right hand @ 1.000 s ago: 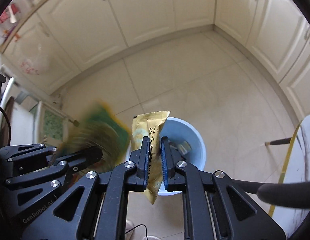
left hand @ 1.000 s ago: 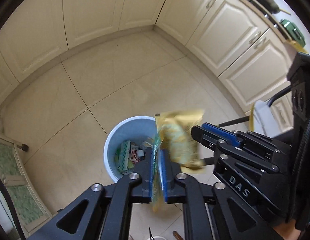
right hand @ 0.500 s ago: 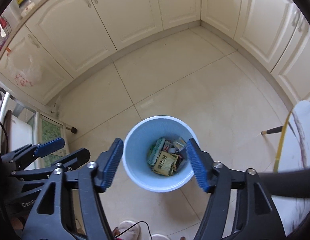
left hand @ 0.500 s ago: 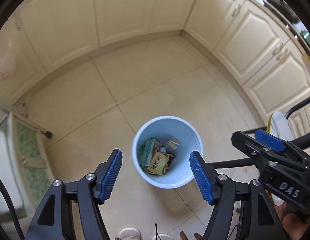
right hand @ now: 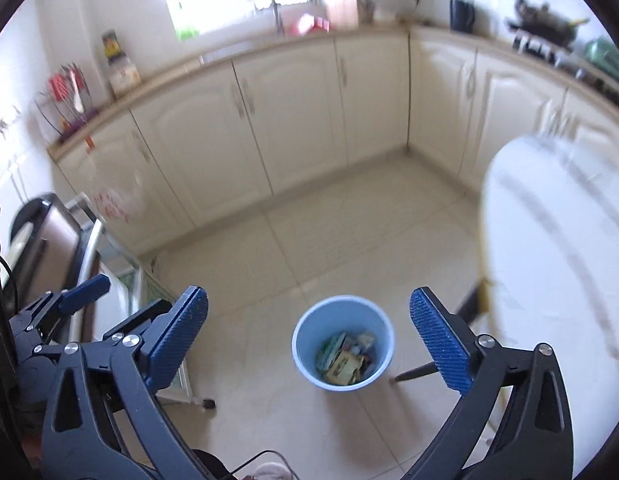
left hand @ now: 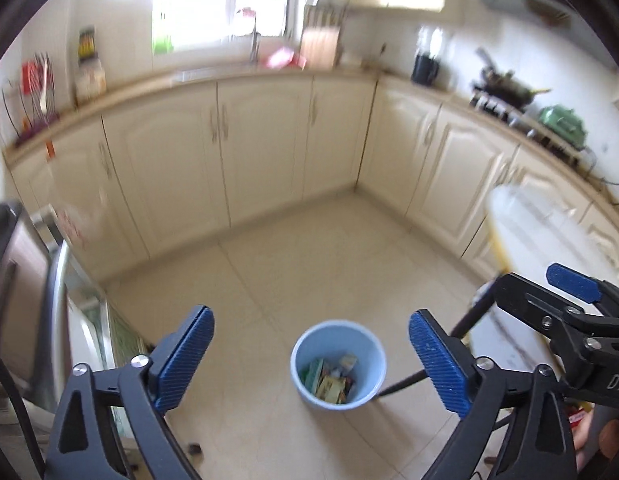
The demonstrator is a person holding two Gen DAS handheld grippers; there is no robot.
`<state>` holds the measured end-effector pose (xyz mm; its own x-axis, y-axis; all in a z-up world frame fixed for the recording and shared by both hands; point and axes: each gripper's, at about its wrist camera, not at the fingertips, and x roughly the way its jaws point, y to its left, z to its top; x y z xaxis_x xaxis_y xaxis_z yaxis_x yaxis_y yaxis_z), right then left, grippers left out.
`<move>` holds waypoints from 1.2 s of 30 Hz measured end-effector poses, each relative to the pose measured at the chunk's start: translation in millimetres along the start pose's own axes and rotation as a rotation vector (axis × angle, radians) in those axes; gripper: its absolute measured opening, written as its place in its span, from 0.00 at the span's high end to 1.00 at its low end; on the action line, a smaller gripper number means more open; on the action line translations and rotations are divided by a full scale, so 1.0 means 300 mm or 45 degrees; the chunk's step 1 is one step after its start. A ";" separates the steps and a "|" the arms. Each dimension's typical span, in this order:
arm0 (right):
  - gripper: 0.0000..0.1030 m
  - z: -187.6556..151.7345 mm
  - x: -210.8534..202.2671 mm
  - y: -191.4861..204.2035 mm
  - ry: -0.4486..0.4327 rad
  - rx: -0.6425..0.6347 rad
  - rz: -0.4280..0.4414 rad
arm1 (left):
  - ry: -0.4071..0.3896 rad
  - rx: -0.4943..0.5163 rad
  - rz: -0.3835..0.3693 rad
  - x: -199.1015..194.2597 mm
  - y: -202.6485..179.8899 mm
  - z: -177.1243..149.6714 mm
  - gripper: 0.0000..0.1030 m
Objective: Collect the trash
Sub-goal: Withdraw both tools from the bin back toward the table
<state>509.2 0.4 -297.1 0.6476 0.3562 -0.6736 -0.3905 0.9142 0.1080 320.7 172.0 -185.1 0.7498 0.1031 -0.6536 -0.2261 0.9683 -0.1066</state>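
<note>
Standing on the tiled floor, the light-blue trash bin [left hand: 338,364] holds snack wrappers [right hand: 343,364]. Above it, the left tool [left hand: 309,360] and right tool [right hand: 307,340] have just been opening, jaws wide, nothing between them.

Each handheld tool is a matte black plastic two-finger gripper: the left gripper [left hand: 311,360] and the right gripper [right hand: 309,338] share the same build of angular black arms with triangular cut-outs. Round silver screws sit at the joints, and ribbed blue rectangular pads [left hand: 439,364] line the inner faces of the fingers. White letters mark the right gripper's body, and a thin black cable [right hand: 249,460] runs near its base.
</note>
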 end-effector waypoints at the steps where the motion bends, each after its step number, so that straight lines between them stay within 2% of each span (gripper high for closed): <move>1: 0.00 0.000 -0.064 0.005 -0.033 -0.004 -0.002 | -0.035 0.009 -0.004 -0.062 -0.037 -0.033 0.01; 5: 0.00 -0.011 -0.343 -0.012 -0.181 -0.009 -0.068 | -0.189 0.042 -0.022 -0.316 -0.166 -0.142 0.01; 10: 0.00 -0.052 -0.668 -0.015 -0.336 0.000 -0.167 | -0.322 0.098 -0.042 -0.580 -0.285 -0.304 0.01; 11: 0.00 -0.062 -0.726 -0.018 -0.361 0.004 -0.180 | -0.346 0.109 -0.045 -0.652 -0.263 -0.374 0.01; 15: 0.00 -0.095 -0.955 -0.016 -0.486 0.009 -0.249 | -0.473 0.136 -0.048 -0.879 -0.339 -0.514 0.01; 21: 0.00 -0.134 -1.236 -0.026 -0.631 0.024 -0.315 | -0.601 0.131 -0.121 -1.125 -0.339 -0.752 0.01; 24: 0.00 -0.149 -1.334 -0.024 -0.692 0.024 -0.341 | -0.669 0.133 -0.133 -1.241 -0.317 -0.834 0.01; 26: 0.00 -0.157 -1.389 -0.012 -0.714 0.024 -0.361 | -0.695 0.132 -0.144 -1.273 -0.281 -0.874 0.01; 36: 0.00 -0.237 -1.542 0.052 -0.819 0.016 -0.433 | -0.794 0.191 -0.158 -1.487 -0.198 -1.146 0.01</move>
<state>157.1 -163.9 -35.7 0.9898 0.0918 -0.1089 -0.0945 0.9953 -0.0200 -214.1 -9.8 -144.8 0.9950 0.0576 -0.0812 -0.0593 0.9981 -0.0184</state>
